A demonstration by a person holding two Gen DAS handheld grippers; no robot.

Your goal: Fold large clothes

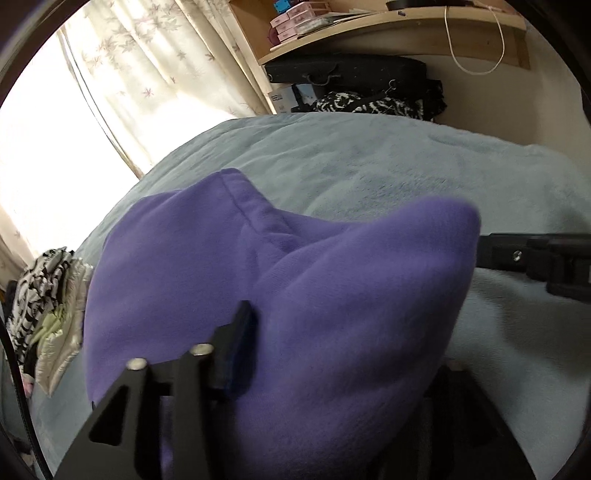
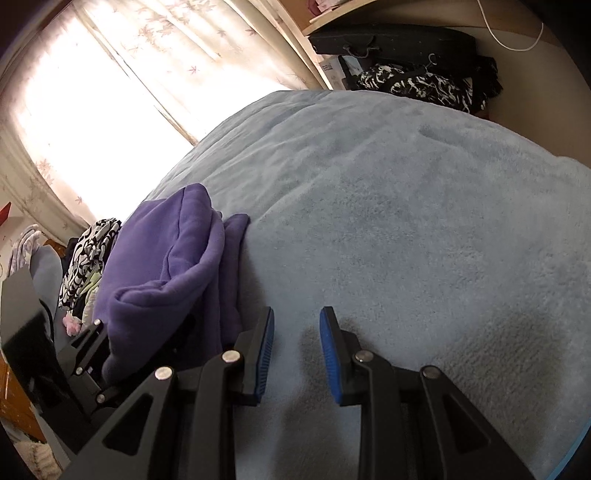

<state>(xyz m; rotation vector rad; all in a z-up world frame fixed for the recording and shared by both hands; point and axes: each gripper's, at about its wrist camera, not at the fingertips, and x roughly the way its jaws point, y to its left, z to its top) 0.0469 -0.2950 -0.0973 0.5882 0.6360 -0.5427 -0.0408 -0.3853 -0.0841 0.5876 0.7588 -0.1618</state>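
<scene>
A purple sweatshirt [image 1: 295, 288] lies bunched on the pale blue blanket [image 1: 369, 158] that covers the bed. My left gripper [image 1: 343, 343] stands wide around this bundle. Its left finger [image 1: 240, 347] rests against the cloth, and the cloth covers the right finger. The jaws look open, with the garment between them. In the right wrist view the same sweatshirt [image 2: 173, 266] sits folded at the left. There my right gripper [image 2: 297, 350] hovers low over bare blanket [image 2: 406, 221], open a little, with nothing between its blue pads.
A pile of black-and-white patterned clothes [image 2: 88, 254] lies at the bed's left edge. Beyond the far edge are a black case [image 1: 343, 70], more patterned cloth [image 1: 369, 103] and a wooden shelf [image 1: 369, 29]. A bright curtained window [image 2: 110, 110] fills the left.
</scene>
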